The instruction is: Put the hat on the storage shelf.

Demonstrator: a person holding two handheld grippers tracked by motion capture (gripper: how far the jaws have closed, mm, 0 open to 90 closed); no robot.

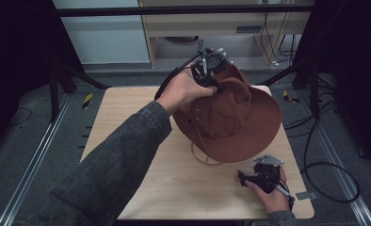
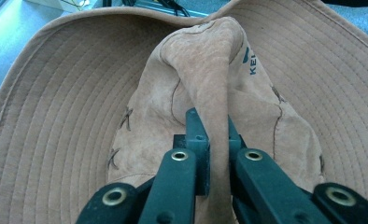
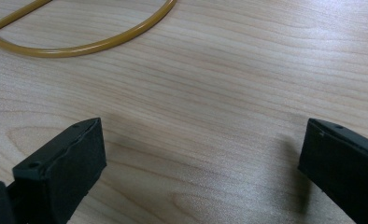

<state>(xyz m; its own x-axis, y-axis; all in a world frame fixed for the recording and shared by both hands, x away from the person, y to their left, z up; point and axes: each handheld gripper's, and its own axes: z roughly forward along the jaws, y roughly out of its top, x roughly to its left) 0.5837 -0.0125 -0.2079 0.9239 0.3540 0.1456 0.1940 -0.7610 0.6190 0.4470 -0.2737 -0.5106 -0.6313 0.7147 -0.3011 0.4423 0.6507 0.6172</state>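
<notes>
One hat (image 1: pixel 233 123), one cord loop (image 1: pixel 203 157), two claws, one bench (image 1: pixel 183 183). The hat is rust-brown, suede-like on the crown, with a wide brim stitched in concentric rows; dark letters are printed on the crown, partly hidden, and small cross stitches mark its sides. It sits over the far right part of the light wooden bench, tilted, crown turned toward the person, lower brim edge near the bench top. The yellowish cord loop hangs from under the brim and lies curved on the wood. Left claw (image 1: pixel 211 80), held at the far side of the bench, has its jaws pressed together on a raised fold of the crown (image 2: pixel 215 93). Right claw (image 1: pixel 246 179) rests low at the near right corner, jaws spread wide, nothing between them but bare wood, the cord just beyond.
</notes>
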